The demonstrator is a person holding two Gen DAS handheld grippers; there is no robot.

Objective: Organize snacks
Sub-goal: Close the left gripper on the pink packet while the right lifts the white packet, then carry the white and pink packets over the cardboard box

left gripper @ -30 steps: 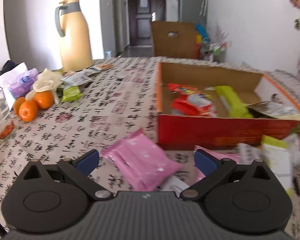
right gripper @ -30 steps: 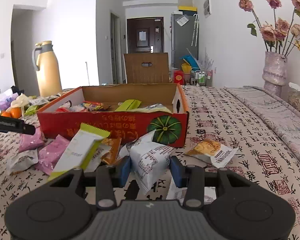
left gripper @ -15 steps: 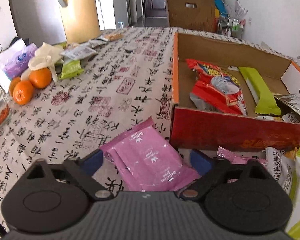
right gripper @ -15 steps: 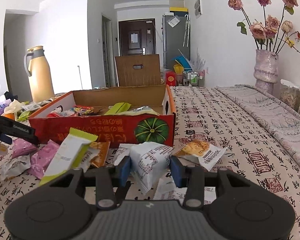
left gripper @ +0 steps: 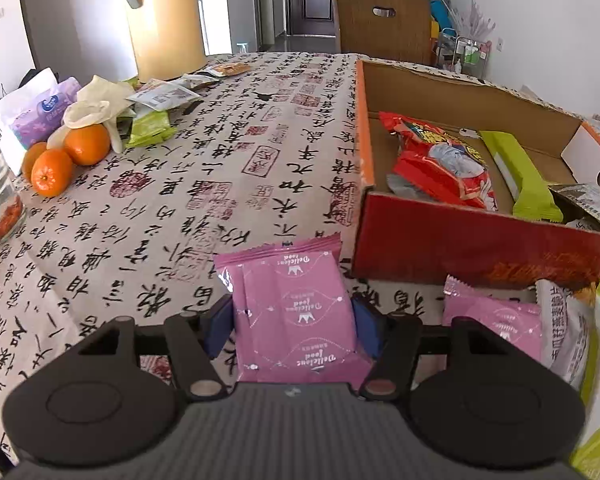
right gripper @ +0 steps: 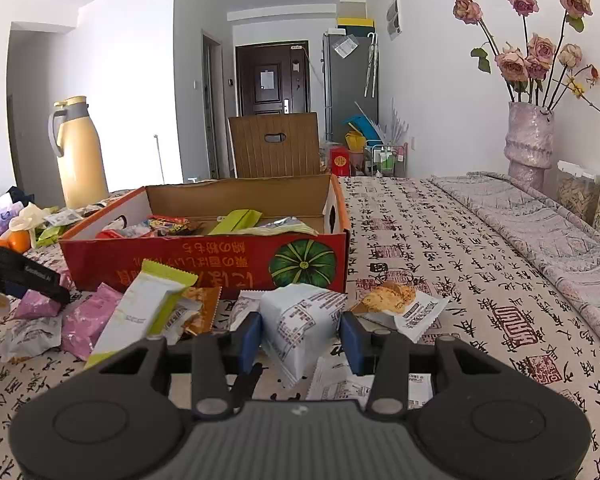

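**Two grippers, two packets at a crowded table**

From the left wrist we see our left gripper (left gripper: 294, 326) with its jaws closing around a flat pink foil snack packet (left gripper: 296, 312) that lies on the calligraphy-print tablecloth (left gripper: 172, 200), just in front of the red-and-orange cardboard box (left gripper: 460, 244). The blue pads meet the packet's edges, though its near end is hidden by the gripper body. A second pink packet (left gripper: 496, 320) is partly hidden behind the gripper's right arm.

From the right wrist, our right gripper (right gripper: 302, 338) holds a white printed snack packet (right gripper: 300, 320) between narrowly set pads, near the box's pumpkin-printed front wall (right gripper: 204, 264). At the left edge the other gripper (right gripper: 24, 276) is cut off, its tip among the loose packets.
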